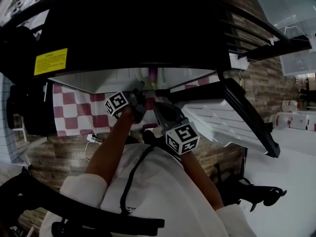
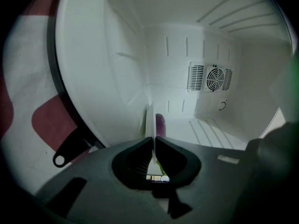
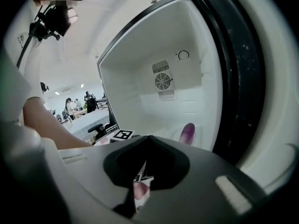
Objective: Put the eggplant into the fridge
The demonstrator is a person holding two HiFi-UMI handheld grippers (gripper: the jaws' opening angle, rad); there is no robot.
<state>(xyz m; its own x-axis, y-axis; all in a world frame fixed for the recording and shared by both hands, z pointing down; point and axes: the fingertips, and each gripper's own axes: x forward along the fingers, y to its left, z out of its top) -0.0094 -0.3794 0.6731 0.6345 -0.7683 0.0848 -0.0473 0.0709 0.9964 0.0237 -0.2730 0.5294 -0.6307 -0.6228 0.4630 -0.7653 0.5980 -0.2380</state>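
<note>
Eggplant [image 2: 160, 122], judged light, firm and slick, is pinched at its green stem by the left tool [image 2: 153, 143] inside the fridge [image 2: 107, 78].

Looked a staged lab workroom: small fridge [image 3: 135, 73] on checkered cloth [image 1: 74, 112] against brick-pattern panels [image 1: 256, 88], people at long desks [image 3: 74, 107] behind.

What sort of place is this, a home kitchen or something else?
Probably a shared workroom or lab with a mock kitchen corner. A small fridge stands open on a red-checked cloth against brick-look panels, and people and desks fill a bright hall beyond.
</note>
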